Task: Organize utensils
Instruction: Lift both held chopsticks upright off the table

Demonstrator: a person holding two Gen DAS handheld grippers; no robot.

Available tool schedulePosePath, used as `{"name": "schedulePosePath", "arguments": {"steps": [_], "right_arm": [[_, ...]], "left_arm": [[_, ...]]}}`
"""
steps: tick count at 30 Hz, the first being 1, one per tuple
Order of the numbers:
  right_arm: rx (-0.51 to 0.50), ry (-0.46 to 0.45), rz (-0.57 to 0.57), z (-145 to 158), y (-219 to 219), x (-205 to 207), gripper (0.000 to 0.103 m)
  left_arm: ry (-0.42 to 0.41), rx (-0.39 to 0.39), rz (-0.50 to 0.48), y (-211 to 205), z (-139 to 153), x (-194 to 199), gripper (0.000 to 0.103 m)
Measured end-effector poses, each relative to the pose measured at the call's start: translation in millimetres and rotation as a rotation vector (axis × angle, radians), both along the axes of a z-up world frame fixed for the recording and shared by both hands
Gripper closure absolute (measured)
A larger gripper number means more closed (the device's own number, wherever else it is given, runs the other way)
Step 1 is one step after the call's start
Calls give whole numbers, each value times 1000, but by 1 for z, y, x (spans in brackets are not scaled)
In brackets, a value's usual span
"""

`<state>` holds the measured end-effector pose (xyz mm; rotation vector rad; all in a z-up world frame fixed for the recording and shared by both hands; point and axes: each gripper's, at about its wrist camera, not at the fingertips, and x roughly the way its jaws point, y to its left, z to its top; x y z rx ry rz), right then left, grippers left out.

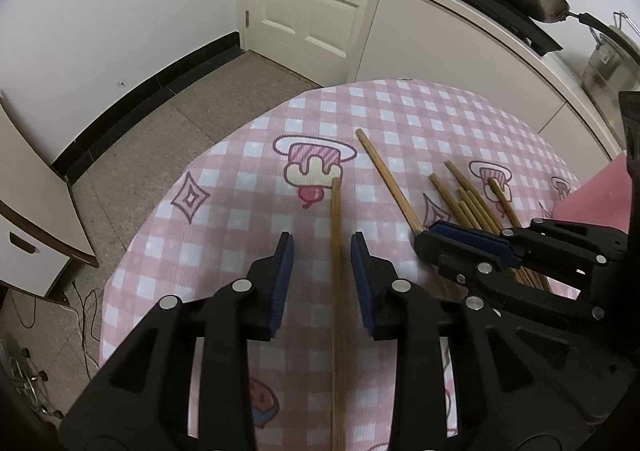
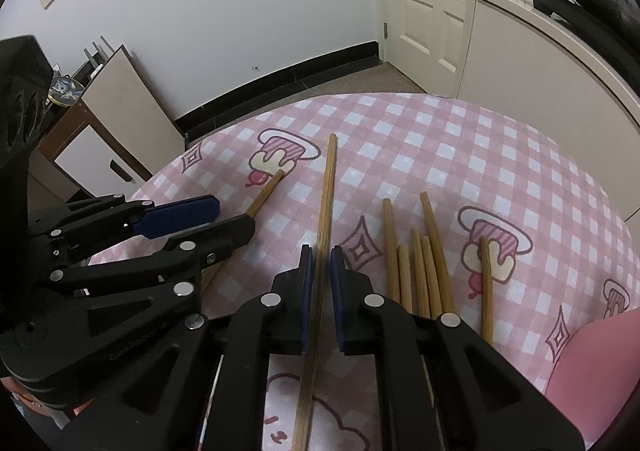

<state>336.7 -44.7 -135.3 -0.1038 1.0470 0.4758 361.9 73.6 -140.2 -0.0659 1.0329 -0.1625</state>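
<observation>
Left tongs (image 1: 322,275) stand part open, pads clear of the chopstick (image 1: 337,251) that runs straight between them; its far tip points away down the tongs' line and it lies on the pink checked tabletop (image 1: 400,119). Right tongs (image 2: 320,291) are narrow, pinching a second chopstick (image 2: 326,203), long axis along the fingers, tip pointing away and slightly right. Loose bundle of chopsticks (image 2: 420,267) lies just right of the right tongs, roughly parallel, tips away. So right hand is nearer the bundle; the left stick looks released, probably needing regrasp or alignment beside the others.
</observation>
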Motion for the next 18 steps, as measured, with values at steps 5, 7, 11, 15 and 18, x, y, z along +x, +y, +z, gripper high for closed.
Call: {"name": "schedulePosePath", "arguments": {"steps": [5, 7, 11, 15, 18], "right_arm": [[-8, 2, -19, 1, 2, 10, 93], [-10, 3, -24, 1, 4, 13, 93], [-12, 7, -28, 1, 10, 21, 86], [-68, -28, -16, 1, 21, 21, 92], [-63, -57, -11, 6, 24, 13, 98]], "left_arm": [[-21, 43, 11, -3, -2, 6, 80], [-33, 52, 24, -2, -2, 5, 89], [-24, -23, 55, 12, -2, 7, 97], [-21, -48, 71, 17, -1, 6, 97], [-32, -75, 86, 23, 4, 1, 98]]}}
